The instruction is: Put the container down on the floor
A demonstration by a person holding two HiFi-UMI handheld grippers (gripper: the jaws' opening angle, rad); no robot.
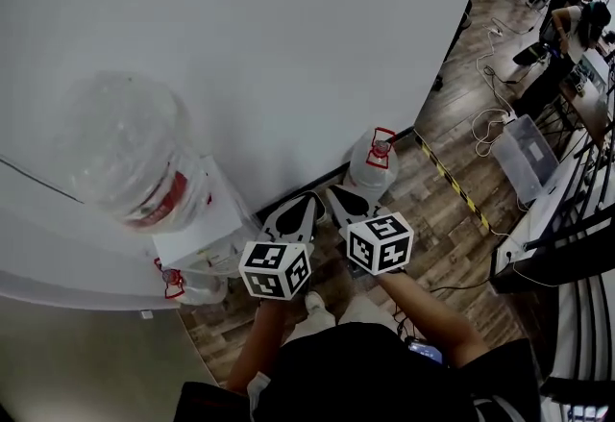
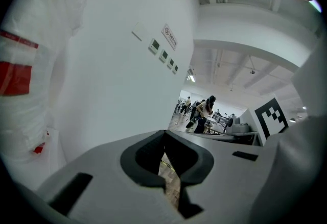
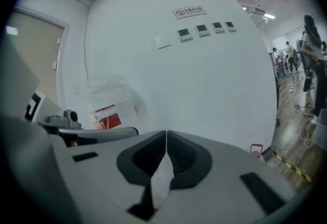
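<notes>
Showing both claws empty above the container (image 1: 370, 170), which stands on the wood floor (image 1: 442, 209) close against the white wall (image 1: 288, 45).

We see the left gripper (image 1: 306, 204) and the right gripper (image 1: 342, 195) side by side at the centre of the head view, their tips close together and aimed toward the wall. In the left gripper view the jaws are pressed together at the tips, and only floor shows through the slot below them. In the right gripper view the jaws meet likewise, with nothing pinched.

The container is a clear jug with a red cap (image 1: 381, 147). Its long axis is upright, neck uppermost. It lies just ahead of the claws and a little to their right, so the right gripper is the nearer. In the right gripper view its cap sits low at the right, below the line of the jaws.

At the left a water dispenser (image 1: 202, 218) carries an inverted bottle (image 1: 125, 151) with a red label, well apart from the jug.

We judge the jug already set down. Any further move turns on its place ahead, to the right and below.
</notes>
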